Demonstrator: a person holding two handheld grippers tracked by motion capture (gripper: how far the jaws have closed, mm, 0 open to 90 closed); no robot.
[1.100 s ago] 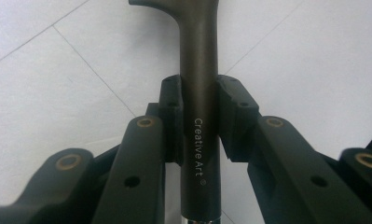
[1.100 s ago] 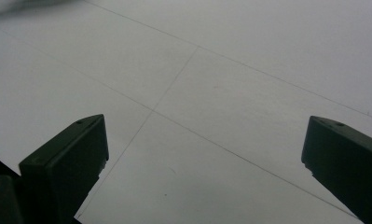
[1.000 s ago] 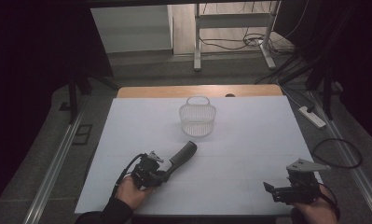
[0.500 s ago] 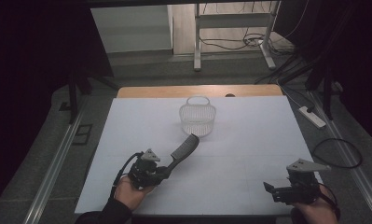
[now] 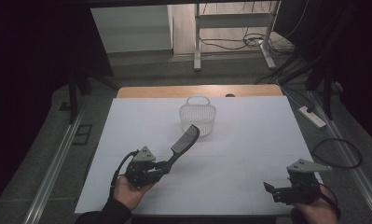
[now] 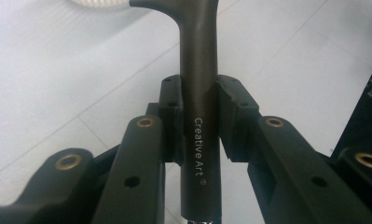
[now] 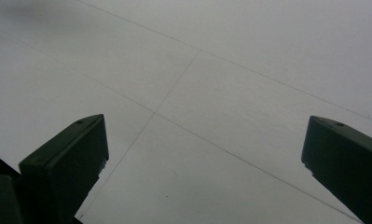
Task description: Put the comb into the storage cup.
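A dark comb (image 5: 184,140) with the words "Creative Art" on its handle (image 6: 200,107) is clamped in my left gripper (image 5: 161,166), whose jaws are shut on the handle. The comb is raised off the table, its toothed head pointing up and toward a white mesh basket (image 5: 197,116) standing at the table's middle back. The basket's rim (image 6: 99,3) peeks in at the top of the left gripper view. My right gripper (image 5: 270,189) rests near the front right corner, open, with bare white table between its jaws (image 7: 200,140).
The white table top (image 5: 249,140) has a wooden strip along its far edge. A power strip (image 5: 312,116) and cables lie on the floor to the right. Metal table legs (image 5: 197,42) stand beyond the far edge.
My left gripper has lifted the comb off the table and tilted its head upward toward the basket. The right gripper has stayed put.
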